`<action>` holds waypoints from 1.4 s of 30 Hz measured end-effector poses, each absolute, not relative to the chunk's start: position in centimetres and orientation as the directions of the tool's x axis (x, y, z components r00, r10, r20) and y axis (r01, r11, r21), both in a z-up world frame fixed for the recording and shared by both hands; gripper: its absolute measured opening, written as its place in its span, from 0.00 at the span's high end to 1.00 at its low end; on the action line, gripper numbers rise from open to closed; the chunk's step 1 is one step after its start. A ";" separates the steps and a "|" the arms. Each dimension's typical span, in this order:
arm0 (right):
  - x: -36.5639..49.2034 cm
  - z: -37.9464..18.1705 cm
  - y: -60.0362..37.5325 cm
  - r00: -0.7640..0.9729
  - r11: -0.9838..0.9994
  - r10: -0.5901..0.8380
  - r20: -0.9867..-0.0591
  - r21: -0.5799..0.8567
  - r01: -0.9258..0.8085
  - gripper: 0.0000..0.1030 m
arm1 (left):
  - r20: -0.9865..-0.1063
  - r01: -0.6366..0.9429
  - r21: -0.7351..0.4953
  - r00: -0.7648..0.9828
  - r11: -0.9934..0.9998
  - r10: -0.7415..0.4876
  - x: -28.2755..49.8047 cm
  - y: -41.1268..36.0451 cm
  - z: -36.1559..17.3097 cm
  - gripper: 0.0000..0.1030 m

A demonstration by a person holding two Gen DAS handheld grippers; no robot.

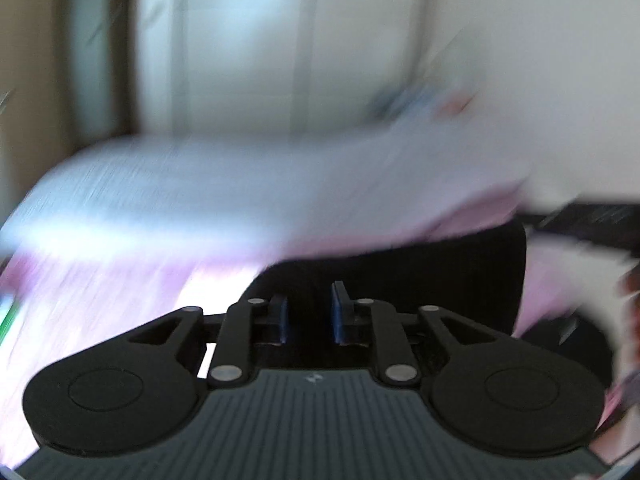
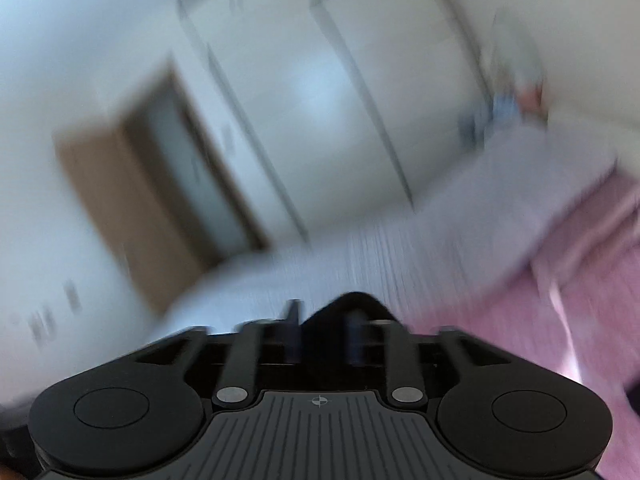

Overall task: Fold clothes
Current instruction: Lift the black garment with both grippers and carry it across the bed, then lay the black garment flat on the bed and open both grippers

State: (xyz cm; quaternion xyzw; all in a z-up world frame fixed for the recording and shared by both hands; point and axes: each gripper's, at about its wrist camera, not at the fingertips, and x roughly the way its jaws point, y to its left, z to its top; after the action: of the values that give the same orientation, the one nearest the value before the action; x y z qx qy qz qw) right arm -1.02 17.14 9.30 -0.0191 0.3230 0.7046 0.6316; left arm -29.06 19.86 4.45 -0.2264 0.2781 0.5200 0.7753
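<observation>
Claws first: both of mine reach out over the pink bed cover (image 1: pixel 100 312), and I judge each has a pinch of the same black garment (image 1: pixel 440 272) so it can be carried between them, though blur hides how it is folded. Left gripper (image 1: pixel 308 312) shows a narrow gap between its blue pads with black cloth lying across and beyond them; I cannot tell whether it truly bites. Right gripper (image 2: pixel 324 332), rolled to one side and pitched up toward the wardrobe (image 2: pixel 320 100), has black cloth bunched between its near-closed fingers.
</observation>
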 end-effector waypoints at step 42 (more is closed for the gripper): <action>-13.8 -8.8 -5.1 -0.216 -0.300 0.336 -0.917 0.114 -0.947 0.62 | -0.869 -0.992 0.112 -0.074 0.050 0.489 -33.0 -7.1 -6.7 0.75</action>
State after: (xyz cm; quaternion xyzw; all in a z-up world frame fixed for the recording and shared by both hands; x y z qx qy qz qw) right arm -13.81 -5.06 -8.80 -0.4183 0.3651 0.6891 0.4657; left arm -33.03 -7.07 -6.68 -0.3141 0.4007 0.6133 0.6038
